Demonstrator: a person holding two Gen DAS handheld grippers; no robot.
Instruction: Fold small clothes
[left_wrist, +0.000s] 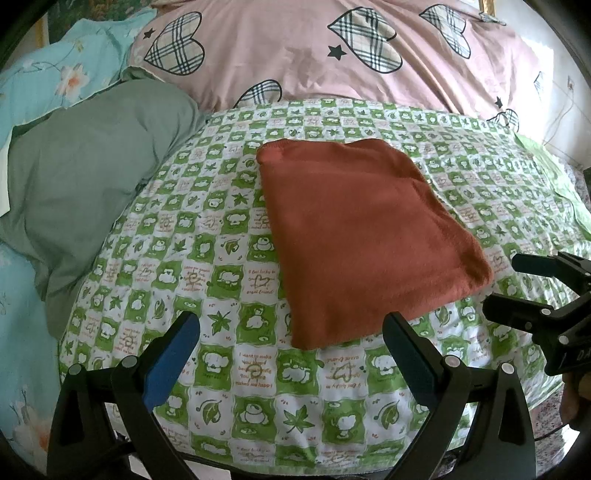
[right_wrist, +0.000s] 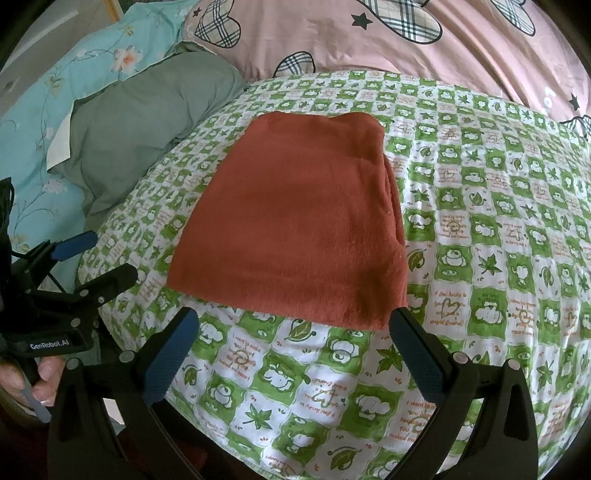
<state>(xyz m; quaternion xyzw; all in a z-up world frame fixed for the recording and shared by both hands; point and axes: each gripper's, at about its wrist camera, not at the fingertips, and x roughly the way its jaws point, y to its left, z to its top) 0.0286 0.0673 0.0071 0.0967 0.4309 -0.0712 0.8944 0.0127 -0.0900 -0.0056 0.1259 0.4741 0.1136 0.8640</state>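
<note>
A rust-red cloth (left_wrist: 362, 240) lies folded in a flat rectangle on the green-and-white patterned sheet (left_wrist: 221, 258); it also shows in the right wrist view (right_wrist: 295, 225). My left gripper (left_wrist: 291, 325) is open and empty, its fingertips just short of the cloth's near edge. My right gripper (right_wrist: 293, 319) is open and empty, its right fingertip at the cloth's near right corner. The right gripper also shows at the right edge of the left wrist view (left_wrist: 517, 284). The left gripper shows at the left of the right wrist view (right_wrist: 99, 258).
A grey-green pillow (left_wrist: 92, 177) lies left of the sheet, on light blue floral bedding (left_wrist: 48, 74). A pink quilt with plaid hearts (left_wrist: 332, 48) is heaped behind. The sheet's front edge (left_wrist: 258, 461) is just under the grippers.
</note>
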